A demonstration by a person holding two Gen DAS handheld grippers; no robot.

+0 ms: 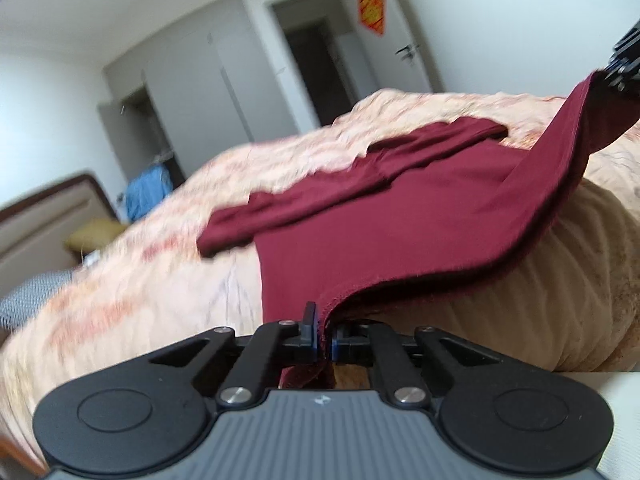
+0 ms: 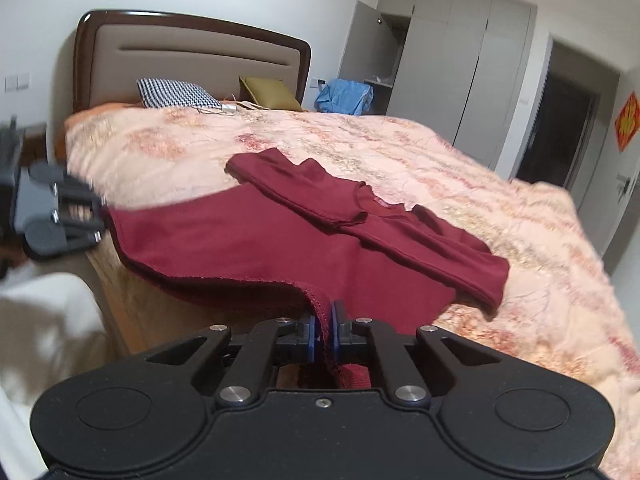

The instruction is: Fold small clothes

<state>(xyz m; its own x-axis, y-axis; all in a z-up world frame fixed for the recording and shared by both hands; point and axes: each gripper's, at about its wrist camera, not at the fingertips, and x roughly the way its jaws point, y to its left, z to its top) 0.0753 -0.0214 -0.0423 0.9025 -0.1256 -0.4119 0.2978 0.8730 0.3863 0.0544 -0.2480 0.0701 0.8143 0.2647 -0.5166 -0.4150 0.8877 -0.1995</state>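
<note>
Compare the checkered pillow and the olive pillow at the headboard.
The checkered pillow bears a black-and-white pattern; the olive pillow is plain yellow-green. The checkered pillow sits nearer the headboard's middle; the olive pillow leans at its right end. Both rest at the head of the bed.

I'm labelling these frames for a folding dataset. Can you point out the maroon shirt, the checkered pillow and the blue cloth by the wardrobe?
maroon shirt (image 2: 248,240): right wrist view, flat body panel.
checkered pillow (image 2: 176,94): right wrist view, its patterned face.
blue cloth (image 2: 344,98): right wrist view, middle of the bundle.

Floral bedspread (image 2: 360,140), checked pillow (image 2: 176,94), olive cushion (image 2: 270,92), wardrobe (image 2: 460,60)
</note>
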